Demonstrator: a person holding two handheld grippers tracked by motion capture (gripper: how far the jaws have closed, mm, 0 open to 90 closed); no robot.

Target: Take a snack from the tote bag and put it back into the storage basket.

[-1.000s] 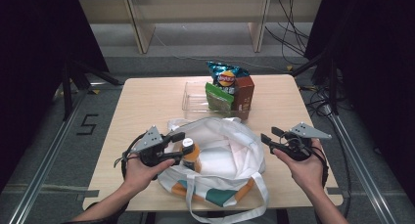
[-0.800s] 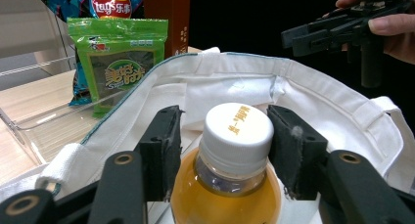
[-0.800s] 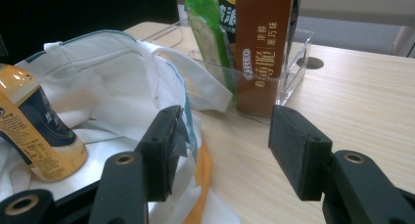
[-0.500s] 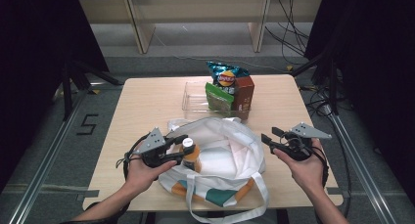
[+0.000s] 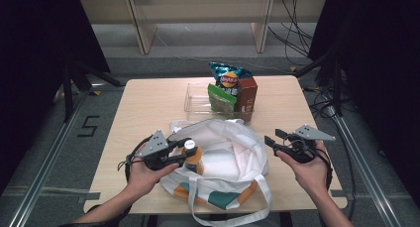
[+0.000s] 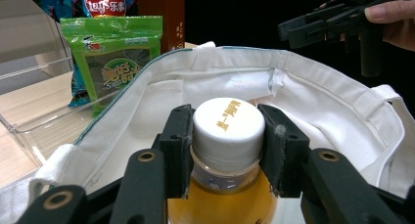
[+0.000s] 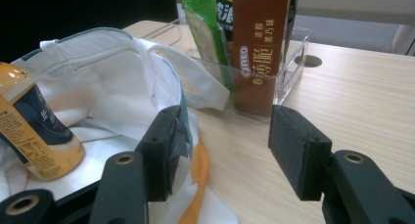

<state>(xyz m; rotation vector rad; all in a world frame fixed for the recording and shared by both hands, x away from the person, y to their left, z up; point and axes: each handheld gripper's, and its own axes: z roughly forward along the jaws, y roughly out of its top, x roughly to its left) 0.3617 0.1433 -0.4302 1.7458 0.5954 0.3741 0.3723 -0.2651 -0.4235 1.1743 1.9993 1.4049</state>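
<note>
Clamping the white cap of the bottle (image 6: 228, 123), the left gripper (image 5: 184, 150) has just been closing, and its two black pads now sit against the cap on either side. The bottle, filled with amber drink, stands in the mouth of the white tote bag (image 5: 233, 152), which lies at the near edge of the tabletop (image 5: 148, 103). The right gripper (image 5: 271, 138) hovers beside the bag's right side, jaws parted with nothing between them. A clear tray (image 5: 195, 100) near the far edge holds a green packet (image 5: 220, 97), a brown box (image 5: 246, 93) and a blue chip bag (image 5: 225, 73).
</note>
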